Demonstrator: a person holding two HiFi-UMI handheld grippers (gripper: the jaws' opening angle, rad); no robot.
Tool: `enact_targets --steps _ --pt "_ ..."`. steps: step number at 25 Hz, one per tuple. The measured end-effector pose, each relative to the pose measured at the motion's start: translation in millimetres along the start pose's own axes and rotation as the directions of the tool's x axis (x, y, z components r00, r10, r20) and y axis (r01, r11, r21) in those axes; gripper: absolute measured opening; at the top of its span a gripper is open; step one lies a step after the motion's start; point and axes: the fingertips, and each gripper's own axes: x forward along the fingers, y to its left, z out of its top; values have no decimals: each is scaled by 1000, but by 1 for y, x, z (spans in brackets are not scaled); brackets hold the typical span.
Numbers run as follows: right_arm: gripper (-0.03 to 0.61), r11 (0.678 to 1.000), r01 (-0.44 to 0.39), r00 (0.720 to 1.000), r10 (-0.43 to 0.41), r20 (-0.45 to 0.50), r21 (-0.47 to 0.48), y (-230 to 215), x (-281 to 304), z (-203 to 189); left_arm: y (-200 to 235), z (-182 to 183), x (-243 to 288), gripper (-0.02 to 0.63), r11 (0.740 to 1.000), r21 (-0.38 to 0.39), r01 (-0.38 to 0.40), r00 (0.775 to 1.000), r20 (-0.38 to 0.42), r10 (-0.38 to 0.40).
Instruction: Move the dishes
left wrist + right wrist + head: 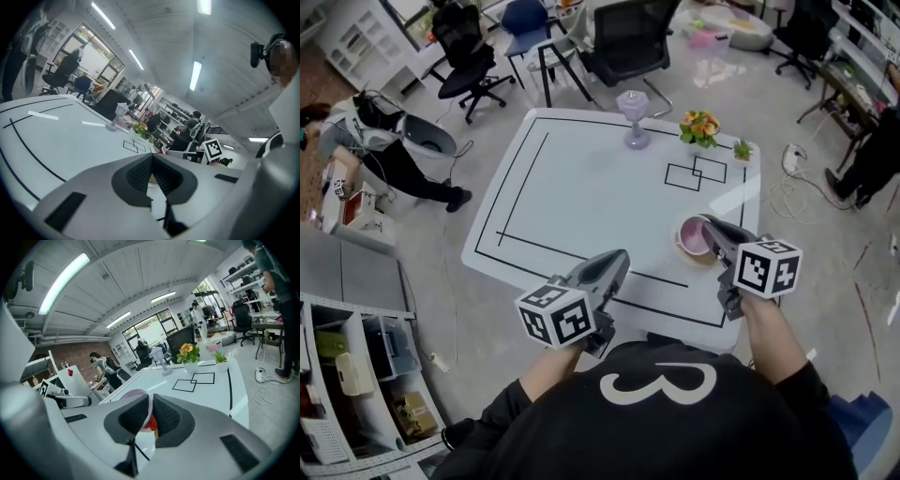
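Observation:
A pink bowl [692, 236] stands near the table's front right, with a tan dish edge [697, 257] showing under it. My right gripper [706, 226] is shut on the bowl's near rim. In the right gripper view the thin pink rim [136, 393] runs between the dark pads [166, 416], with something red just below it. My left gripper [621, 260] hovers over the front edge of the table, left of the bowl. It is shut, and its pads [140, 174] meet with nothing between them.
A lilac goblet [632, 117], a potted orange flower [699, 127] and a small green plant [742, 149] stand along the white table's [581, 187] far edge. Two overlapping black squares [697, 172] are marked near them. Office chairs [623, 42] stand beyond the table.

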Motion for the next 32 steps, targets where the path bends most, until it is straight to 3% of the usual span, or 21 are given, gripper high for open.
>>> enact_targets --steps 15,20,32 --pt "40 991 -125 981 115 -156 -50 61 55 -48 20 -5 -55 3 994 -31 -100 994 41 102" --pt "40 988 -143 966 127 -226 -56 68 78 -73 30 -6 -69 3 990 -44 -134 989 52 137" --pt "56 983 -167 951 142 -274 -70 77 103 -92 47 -6 -88 3 980 -63 -187 979 72 192"
